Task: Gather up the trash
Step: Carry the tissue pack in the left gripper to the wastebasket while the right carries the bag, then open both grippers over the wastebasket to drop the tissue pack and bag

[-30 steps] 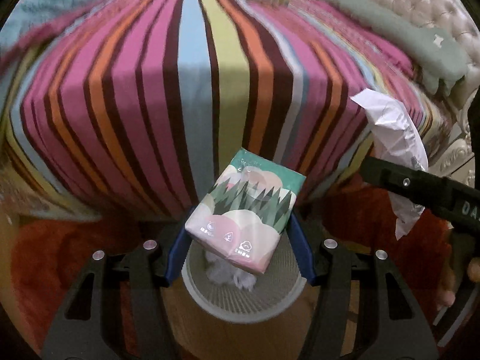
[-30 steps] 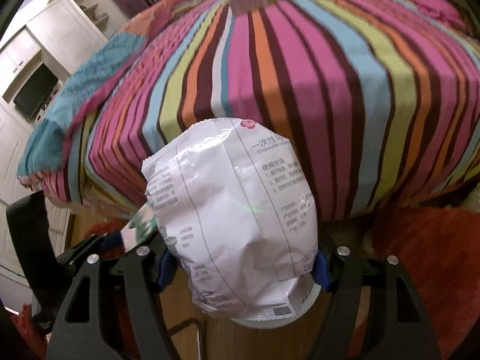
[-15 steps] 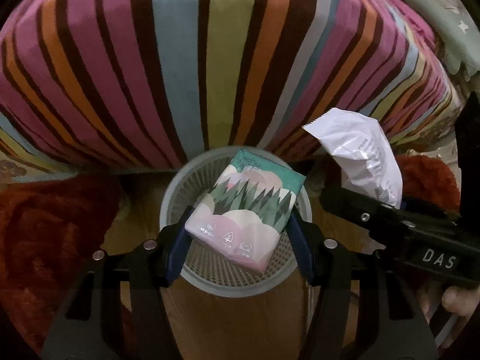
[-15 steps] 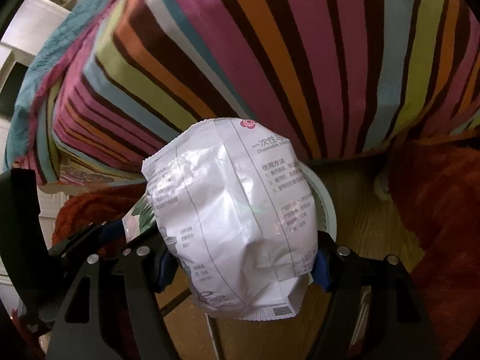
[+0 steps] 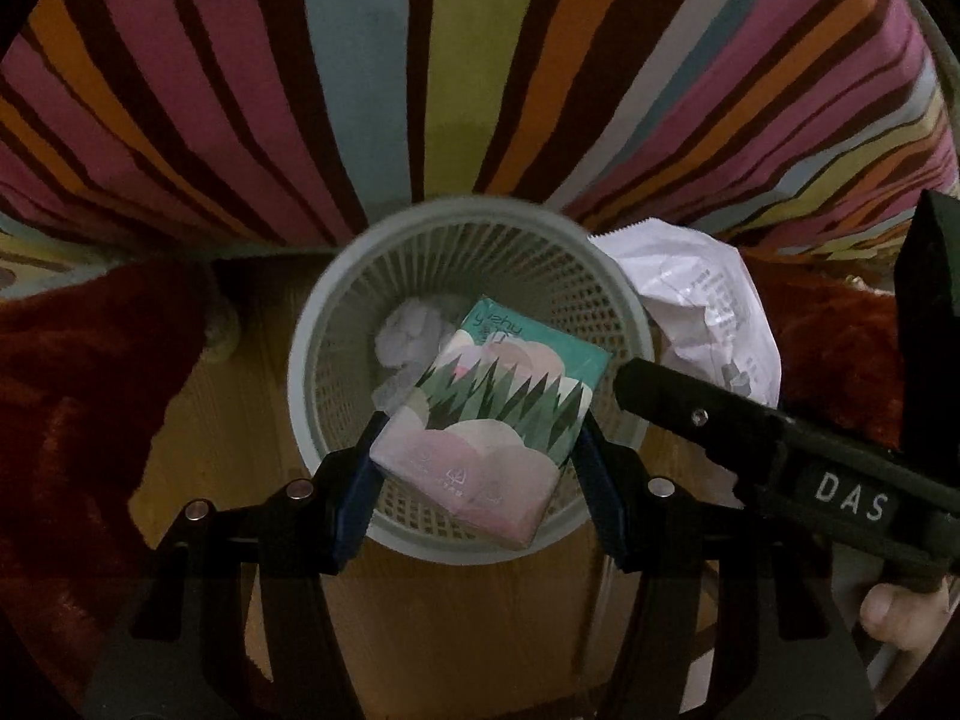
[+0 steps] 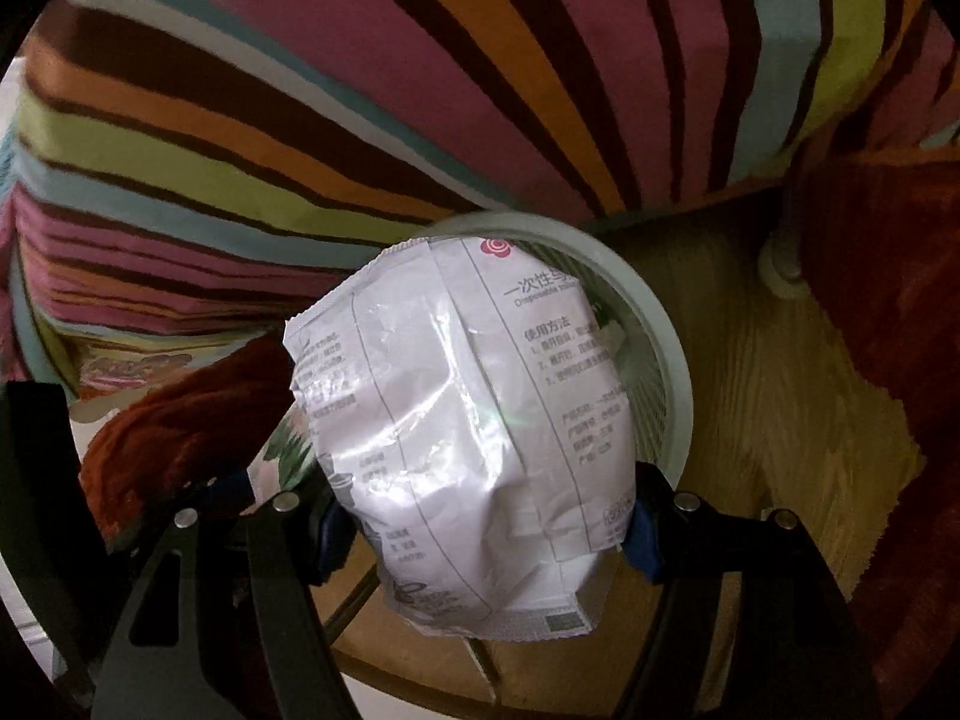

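In the left wrist view my left gripper is shut on a tissue pack printed with green trees and pink hills, held over the mouth of a round grey mesh wastebasket. Crumpled white tissue lies inside the basket. My right gripper is shut on a crinkled white plastic bag with printed text, held over the basket rim. From the left wrist, that bag hangs at the basket's right edge, above the right gripper's black finger.
A bed under a striped cover rises just behind the basket. Dark red rugs lie on the wooden floor on both sides. A person's thumb shows at the lower right of the left wrist view.
Both grippers have sunk and tipped downward. The basket has come from the bottom edge to the middle of both views, and the pack and bag now hang over it. Both grips are unchanged.
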`<action>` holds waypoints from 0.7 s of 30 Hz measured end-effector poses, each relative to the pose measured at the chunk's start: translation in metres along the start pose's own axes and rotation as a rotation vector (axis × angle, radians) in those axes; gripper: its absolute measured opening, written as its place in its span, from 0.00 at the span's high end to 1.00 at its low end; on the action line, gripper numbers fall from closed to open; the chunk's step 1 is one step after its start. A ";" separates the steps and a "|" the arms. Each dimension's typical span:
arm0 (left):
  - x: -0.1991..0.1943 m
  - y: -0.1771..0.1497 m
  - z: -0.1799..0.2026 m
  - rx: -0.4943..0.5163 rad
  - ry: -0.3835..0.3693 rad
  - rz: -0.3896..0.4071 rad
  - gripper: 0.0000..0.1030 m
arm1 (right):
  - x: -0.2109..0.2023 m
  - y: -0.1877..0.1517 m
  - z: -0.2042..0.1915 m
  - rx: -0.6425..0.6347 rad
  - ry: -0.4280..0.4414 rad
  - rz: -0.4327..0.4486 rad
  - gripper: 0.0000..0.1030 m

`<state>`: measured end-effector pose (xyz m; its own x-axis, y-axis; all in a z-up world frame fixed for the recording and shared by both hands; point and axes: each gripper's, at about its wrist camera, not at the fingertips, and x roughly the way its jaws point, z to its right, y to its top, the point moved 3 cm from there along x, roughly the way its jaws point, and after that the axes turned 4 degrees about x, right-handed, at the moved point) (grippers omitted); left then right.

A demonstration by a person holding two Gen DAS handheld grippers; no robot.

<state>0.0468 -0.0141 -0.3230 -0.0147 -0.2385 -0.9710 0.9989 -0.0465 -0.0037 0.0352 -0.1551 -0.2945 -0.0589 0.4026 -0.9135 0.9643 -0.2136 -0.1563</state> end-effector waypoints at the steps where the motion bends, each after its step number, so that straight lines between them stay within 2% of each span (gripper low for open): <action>1: 0.005 0.000 0.000 -0.003 -0.001 -0.014 0.43 | 0.004 0.002 0.000 0.010 -0.007 -0.012 0.35; 10: 0.043 0.002 0.000 0.003 0.024 -0.118 0.43 | 0.044 0.002 0.011 0.051 -0.089 -0.097 0.35; 16: 0.057 0.002 -0.003 -0.003 0.033 -0.159 0.43 | 0.063 0.002 0.007 0.055 -0.129 -0.131 0.35; 21: 0.067 0.003 -0.006 0.001 0.042 -0.178 0.43 | 0.072 0.001 0.005 0.072 -0.131 -0.151 0.35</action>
<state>0.0494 -0.0241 -0.3892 -0.1894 -0.1854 -0.9642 0.9806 -0.0851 -0.1763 0.0303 -0.1308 -0.3627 -0.2386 0.3166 -0.9181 0.9216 -0.2243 -0.3168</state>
